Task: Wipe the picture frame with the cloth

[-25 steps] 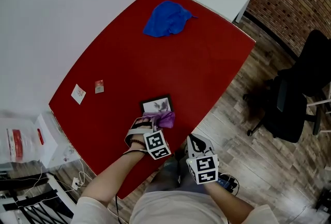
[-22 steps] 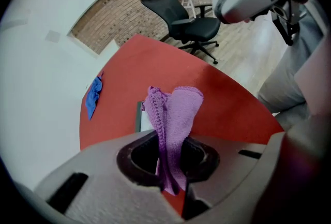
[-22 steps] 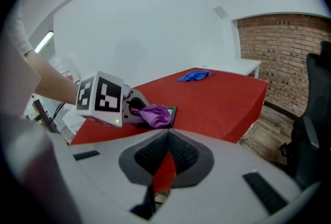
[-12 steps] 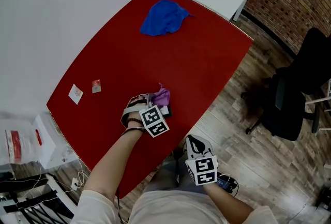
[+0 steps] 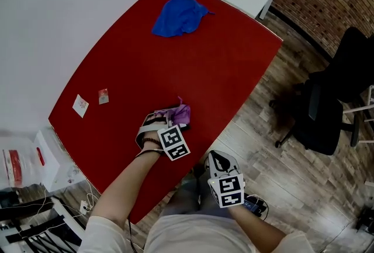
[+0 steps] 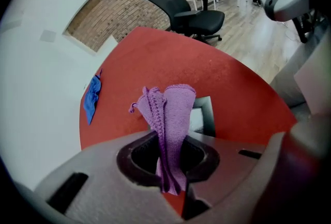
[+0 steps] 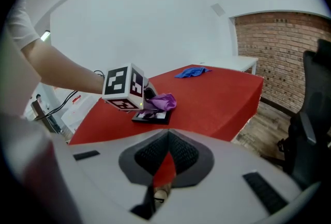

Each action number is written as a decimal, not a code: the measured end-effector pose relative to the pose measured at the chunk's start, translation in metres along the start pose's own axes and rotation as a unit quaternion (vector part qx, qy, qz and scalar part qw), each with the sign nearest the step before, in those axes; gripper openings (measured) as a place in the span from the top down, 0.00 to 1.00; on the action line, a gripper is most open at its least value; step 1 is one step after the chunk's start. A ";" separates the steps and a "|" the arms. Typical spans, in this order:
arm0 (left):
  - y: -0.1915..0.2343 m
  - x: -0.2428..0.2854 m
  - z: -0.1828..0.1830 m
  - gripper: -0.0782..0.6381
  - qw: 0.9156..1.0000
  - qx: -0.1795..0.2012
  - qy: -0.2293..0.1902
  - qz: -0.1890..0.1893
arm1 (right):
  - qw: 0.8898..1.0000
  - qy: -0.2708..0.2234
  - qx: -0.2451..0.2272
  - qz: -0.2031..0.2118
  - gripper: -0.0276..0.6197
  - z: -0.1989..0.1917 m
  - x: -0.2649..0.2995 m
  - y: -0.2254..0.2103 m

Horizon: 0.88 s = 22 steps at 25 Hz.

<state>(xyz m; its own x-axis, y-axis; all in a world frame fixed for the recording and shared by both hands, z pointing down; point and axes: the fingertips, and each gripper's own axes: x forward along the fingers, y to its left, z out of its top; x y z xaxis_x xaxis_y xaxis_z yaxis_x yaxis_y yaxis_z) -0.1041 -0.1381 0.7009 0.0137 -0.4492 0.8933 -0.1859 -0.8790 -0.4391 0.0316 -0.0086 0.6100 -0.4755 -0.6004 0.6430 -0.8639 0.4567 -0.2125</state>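
1. The left gripper (image 6: 170, 158) sits low in the middle of the head view, over the near part of the flat red tabletop (image 5: 175, 59).
2. Its jaws are clamped on a folded purple knitted cloth (image 6: 173, 112), which stands up out of them in a bunched fold.
3. A small black-rimmed picture frame (image 6: 206, 117) lies flat on the tabletop directly behind the cloth, right of centre in the left gripper view; the cloth covers its left part.
4. In the right gripper view the frame shows at centre left, with the purple cloth resting on top of it and the left gripper's marker cube just above.
5. The right gripper (image 7: 166, 153) is at the bottom centre of the head view, off the table's near edge and close to the person's body.
6. Its jaws are together with nothing between them.
7. A crumpled blue cloth (image 5: 178, 15) lies at the far end of the table, in the upper middle of the head view, well apart from the frame.
8. Two small paper cards (image 5: 80, 105) lie near the table's left edge.
9. A black office chair (image 5: 330, 106) stands on the wooden floor (image 5: 274, 182) at the right.
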 end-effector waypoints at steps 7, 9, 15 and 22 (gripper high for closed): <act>-0.047 -0.024 0.006 0.81 0.998 0.065 -0.010 -0.001 | 1.000 -0.002 -0.003 0.013 0.95 0.001 0.004 0.009; -0.054 -0.028 0.006 0.81 0.998 0.067 -0.009 0.000 | 1.000 -0.002 -0.004 0.016 0.95 0.000 0.004 0.011; -0.062 -0.034 0.006 0.81 0.997 0.072 -0.016 0.020 | 1.000 -0.003 -0.008 0.019 0.95 -0.001 0.002 0.018; -0.049 -0.073 0.006 0.81 0.993 -0.096 -0.070 0.024 | 0.999 -0.013 -0.024 0.018 0.95 0.010 -0.011 0.020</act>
<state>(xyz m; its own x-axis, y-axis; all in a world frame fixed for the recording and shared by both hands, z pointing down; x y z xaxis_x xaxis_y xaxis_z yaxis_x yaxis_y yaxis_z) -0.0903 -0.0634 0.6564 0.1345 -0.5196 0.8438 -0.3734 -0.8153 -0.4425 0.0177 0.0005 0.5910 -0.5105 -0.5997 0.6162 -0.8375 0.5092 -0.1982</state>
